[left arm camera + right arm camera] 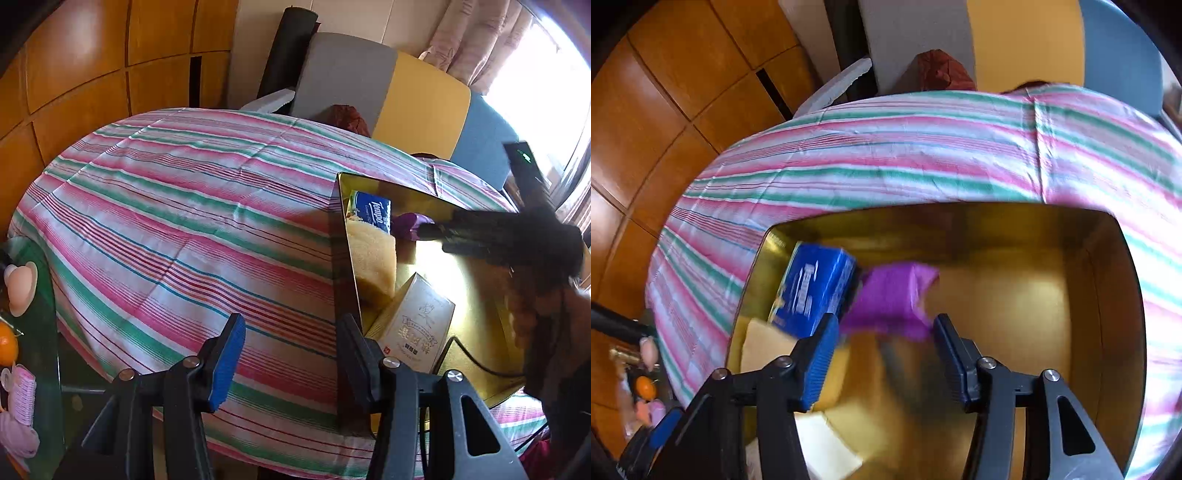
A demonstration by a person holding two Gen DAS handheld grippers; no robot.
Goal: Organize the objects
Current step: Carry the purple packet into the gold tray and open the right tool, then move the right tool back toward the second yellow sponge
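The gold box holds a tissue pack, sponge, carton and purple item. Both the left gripper and right gripper are spread, empty.

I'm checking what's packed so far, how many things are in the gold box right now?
4 visible in the gold box: blue tissue pack at far left, purple item beside it, yellow sponge along the left wall, printed carton nearest. More may be hidden.
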